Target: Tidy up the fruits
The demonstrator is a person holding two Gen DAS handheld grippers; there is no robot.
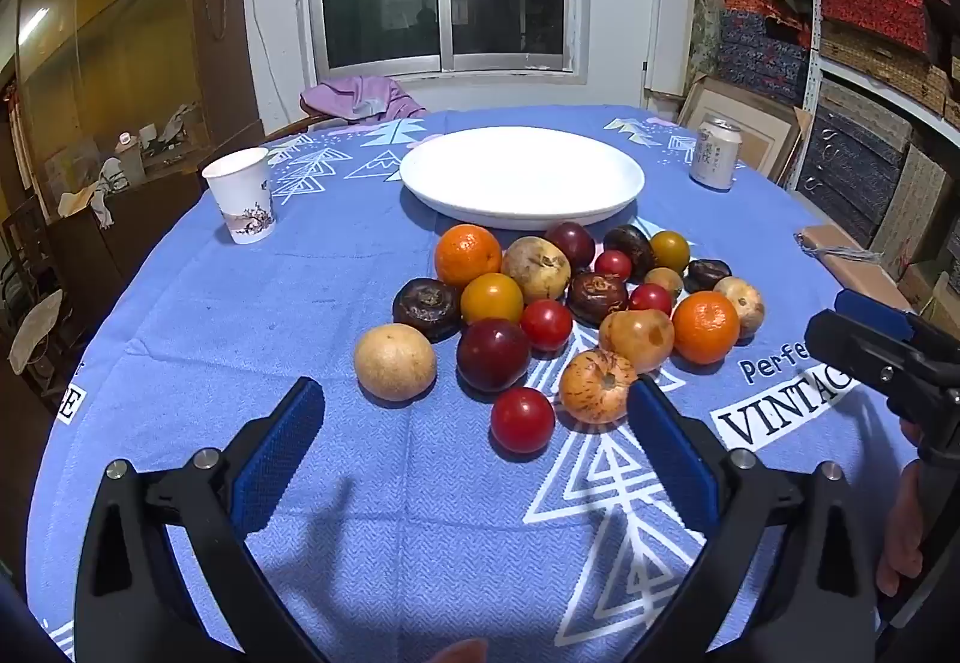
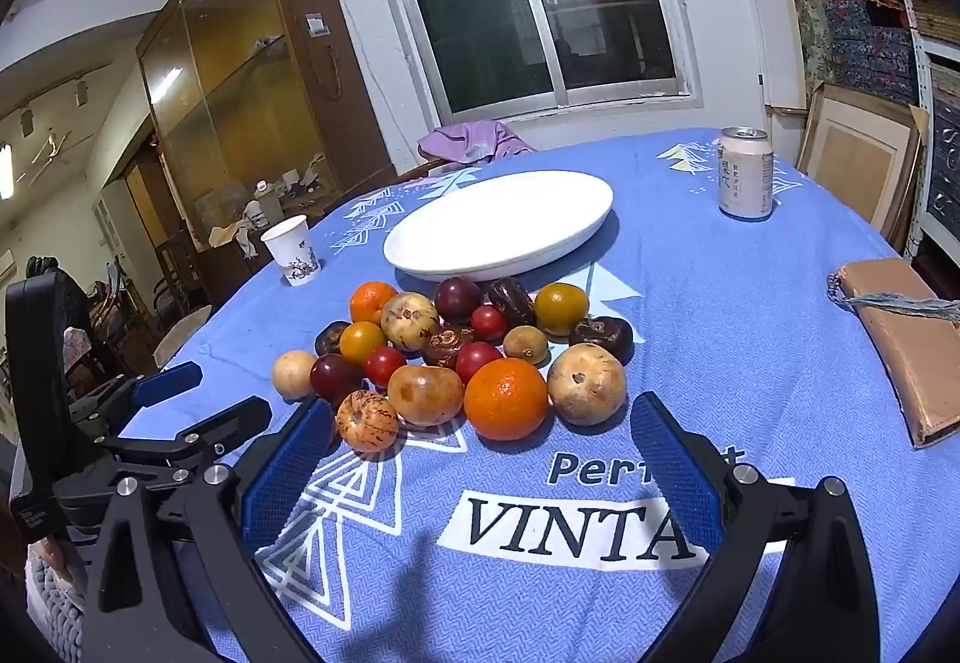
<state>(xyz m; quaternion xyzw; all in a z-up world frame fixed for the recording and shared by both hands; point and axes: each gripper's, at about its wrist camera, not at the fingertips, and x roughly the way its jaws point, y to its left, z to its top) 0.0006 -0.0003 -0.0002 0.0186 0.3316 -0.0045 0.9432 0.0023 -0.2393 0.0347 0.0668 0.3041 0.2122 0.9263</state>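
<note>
A pile of fruits lies on the blue tablecloth in front of an empty white plate (image 1: pixel 522 177) (image 2: pixel 498 228). It holds oranges (image 1: pixel 705 327) (image 2: pixel 506 399), red tomatoes (image 1: pixel 522 419), dark plums (image 1: pixel 493 354), tan fruits (image 1: pixel 394 361) (image 2: pixel 586 384) and dark brown ones (image 1: pixel 427 307). My left gripper (image 1: pixel 474 423) is open and empty just short of the pile, above the cloth; it also shows in the right wrist view (image 2: pixel 201 396). My right gripper (image 2: pixel 480 459) is open and empty, close to the big orange; it also shows in the left wrist view (image 1: pixel 864 327).
A paper cup (image 1: pixel 240 195) (image 2: pixel 293 249) stands at the left of the table. A drink can (image 1: pixel 715 153) (image 2: pixel 745 173) stands at the far right. A brown wallet-like case (image 2: pixel 906 339) lies at the right edge. A chair with purple cloth (image 1: pixel 360 99) stands behind the table.
</note>
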